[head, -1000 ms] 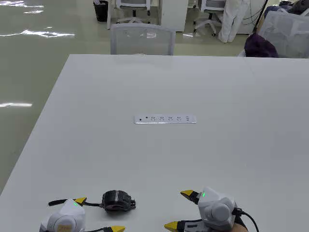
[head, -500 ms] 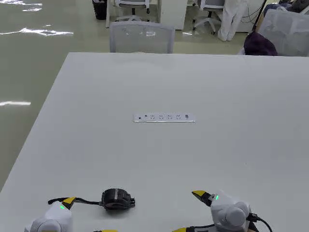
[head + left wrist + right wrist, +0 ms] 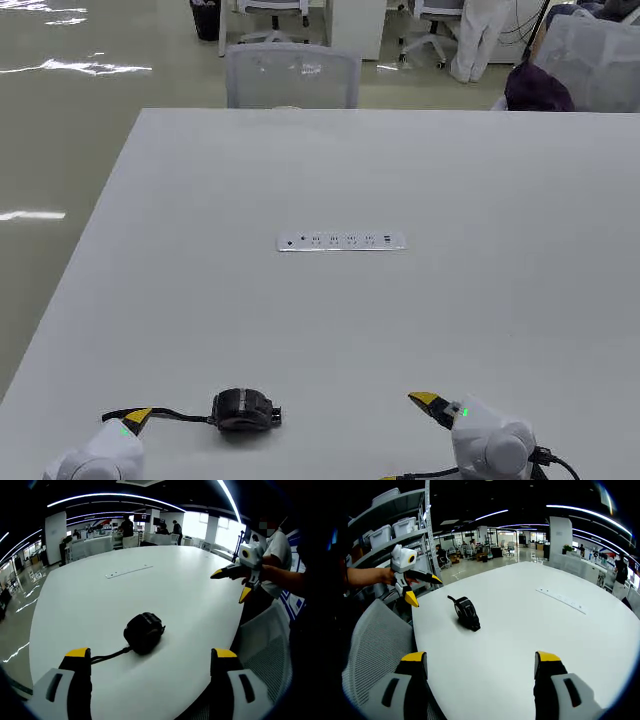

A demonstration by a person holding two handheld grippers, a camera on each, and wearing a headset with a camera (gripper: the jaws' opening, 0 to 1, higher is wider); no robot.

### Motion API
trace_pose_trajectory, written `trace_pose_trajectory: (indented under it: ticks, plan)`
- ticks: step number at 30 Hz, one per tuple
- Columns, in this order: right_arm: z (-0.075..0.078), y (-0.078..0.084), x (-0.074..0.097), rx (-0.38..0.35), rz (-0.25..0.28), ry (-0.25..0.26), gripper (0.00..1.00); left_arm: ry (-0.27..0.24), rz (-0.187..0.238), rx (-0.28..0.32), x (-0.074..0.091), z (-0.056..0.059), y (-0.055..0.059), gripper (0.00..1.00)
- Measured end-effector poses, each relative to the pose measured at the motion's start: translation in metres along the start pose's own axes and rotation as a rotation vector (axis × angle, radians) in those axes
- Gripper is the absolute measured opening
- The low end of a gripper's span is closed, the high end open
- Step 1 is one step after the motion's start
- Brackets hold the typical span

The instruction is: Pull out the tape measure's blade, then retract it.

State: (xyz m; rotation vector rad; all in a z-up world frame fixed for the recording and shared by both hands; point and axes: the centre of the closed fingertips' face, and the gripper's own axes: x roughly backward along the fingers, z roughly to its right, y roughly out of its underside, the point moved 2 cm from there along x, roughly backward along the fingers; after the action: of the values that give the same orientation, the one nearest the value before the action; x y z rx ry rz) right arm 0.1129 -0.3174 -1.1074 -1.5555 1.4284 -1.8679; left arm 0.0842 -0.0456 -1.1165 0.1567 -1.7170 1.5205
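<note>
A black tape measure with a black wrist strap lies near the front edge of the white table; its blade is in. It sits ahead of my left gripper as the tape measure, and farther off in the right gripper view as the tape measure. My left gripper is open just left of the strap, holding nothing. My right gripper is open and holds nothing too; it hovers at the front right as the right gripper.
A white power strip lies across the table's middle. A grey mesh chair stands at the far edge. Shelves with boxes rise behind the left gripper in the right gripper view.
Both grippers have drawn back toward the front edge, away from the tape measure. The tape measure has stayed where it was.
</note>
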Motion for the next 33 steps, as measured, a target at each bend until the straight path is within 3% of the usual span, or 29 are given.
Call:
trace_pose_trajectory:
  ticks: [33]
  plan:
    - [0.013,0.004,0.007,-0.006,-0.014,0.031,0.91,0.032,0.043,-0.001,0.0,0.002,-0.002,0.99]
